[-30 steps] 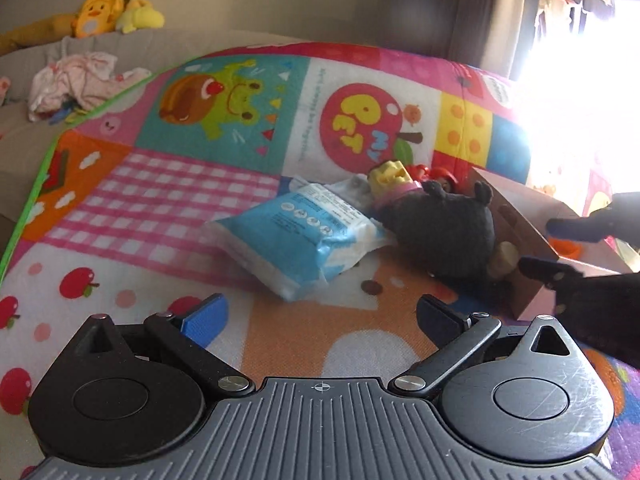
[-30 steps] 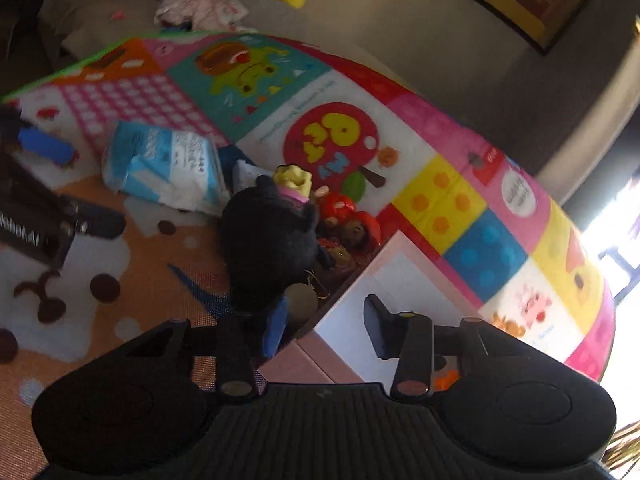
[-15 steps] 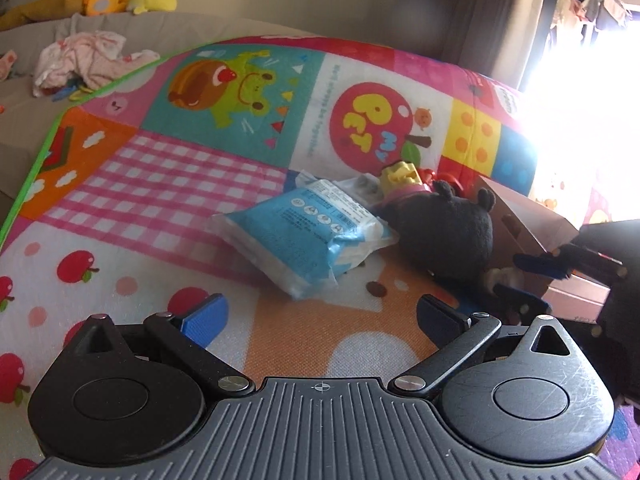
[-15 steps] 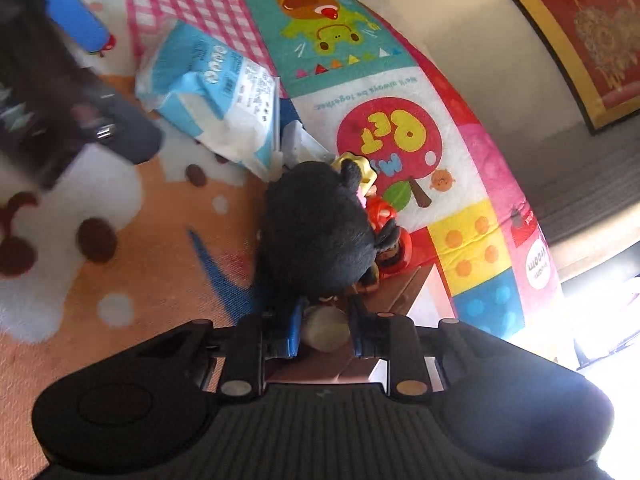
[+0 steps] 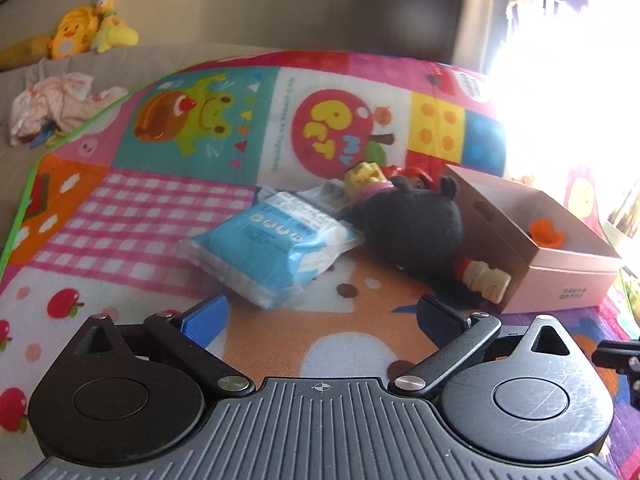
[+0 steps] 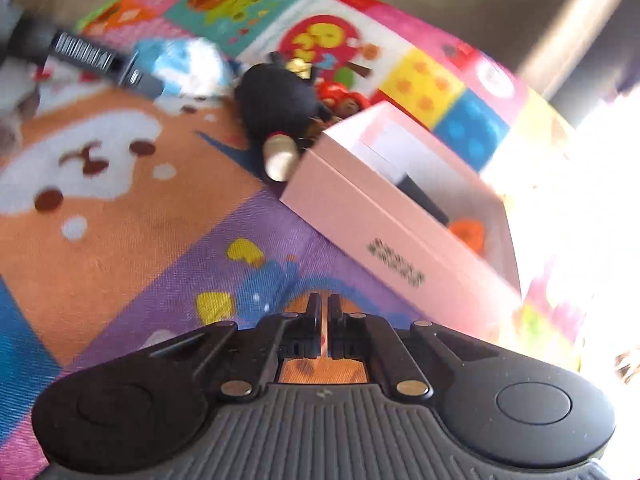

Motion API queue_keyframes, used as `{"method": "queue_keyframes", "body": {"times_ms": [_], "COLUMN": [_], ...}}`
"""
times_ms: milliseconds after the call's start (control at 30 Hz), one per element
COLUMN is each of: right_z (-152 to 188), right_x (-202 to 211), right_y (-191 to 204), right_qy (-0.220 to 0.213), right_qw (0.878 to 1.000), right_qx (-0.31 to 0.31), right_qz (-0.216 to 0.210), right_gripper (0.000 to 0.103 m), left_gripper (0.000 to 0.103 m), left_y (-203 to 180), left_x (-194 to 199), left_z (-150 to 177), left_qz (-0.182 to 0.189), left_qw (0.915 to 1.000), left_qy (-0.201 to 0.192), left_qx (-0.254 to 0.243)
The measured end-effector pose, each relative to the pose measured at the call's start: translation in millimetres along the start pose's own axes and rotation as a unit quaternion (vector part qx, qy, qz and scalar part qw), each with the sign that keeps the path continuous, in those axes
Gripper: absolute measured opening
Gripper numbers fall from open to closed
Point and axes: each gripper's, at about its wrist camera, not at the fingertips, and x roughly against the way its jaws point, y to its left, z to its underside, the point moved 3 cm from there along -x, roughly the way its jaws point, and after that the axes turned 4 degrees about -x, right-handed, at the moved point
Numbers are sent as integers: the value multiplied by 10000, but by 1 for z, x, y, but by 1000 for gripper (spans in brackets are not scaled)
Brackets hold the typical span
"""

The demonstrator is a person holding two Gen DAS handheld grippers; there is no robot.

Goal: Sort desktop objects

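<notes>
The right gripper (image 6: 324, 312) tilts down over the purple patch of the play mat (image 6: 168, 264), its jaws clenched together with nothing between them. The left gripper (image 5: 320, 316) hangs low over the mat's orange patch, angled gently down, its jaws released and wide apart, empty. Just beyond it lies a blue and white packet (image 5: 272, 248). Beside that, a black plush toy (image 5: 416, 232) rests against the pink box (image 5: 560, 280), with a small cream bottle (image 5: 486, 282) at the box's near corner. An orange toy (image 5: 546, 232) sits inside the box.
</notes>
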Motion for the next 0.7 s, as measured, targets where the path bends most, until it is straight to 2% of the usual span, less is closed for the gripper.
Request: {"method": "queue_keyframes", "body": {"times_ms": [67,167,233,267,333,367,467,600,700], "right_z": [9,18,25,27,32,34,44,48,51], "right_x": [7,7,7,5,0,-2,-3,-7,-9], "right_y": [-13,-26,-31,-33,-37,-39,-44,-54,-58], "right_qy": [-88,-183,-267,-275,-264,-246,-297,-265,-245], "right_qw": [9982,9928,9892,9876,9845,9832,9792,9722,9682], "right_qx": [-589,-1185,-1442,-1544,-1735,-1806,-2007,-2315,-2468], "right_qz": [-74,-70,-13,-10,-64,-88,-83,-224,-315], "right_gripper": [6,24,38,39,42,44,57,64,66], "left_gripper": [103,101,85,72,73,79,81,81,78], "left_y": [-17,-55,-78,-88,-102,-108,-116,-117,-118], "left_x": [-1,0,-3,-8,-18,-25,-47,-68,-78], "left_z": [-5,-14,-19,-21,-21,-20,-17,-19,-19], "left_qz": [320,774,1005,1076,1164,1187,1186,1600,1734], "left_qw": [9993,9934,9855,9816,9748,9710,9634,9569,9533], "left_qy": [7,-187,-280,-249,-202,-159,25,311,463], "left_qx": [-201,-832,-1342,-1558,-1892,-2070,-2405,-2403,-2430]}}
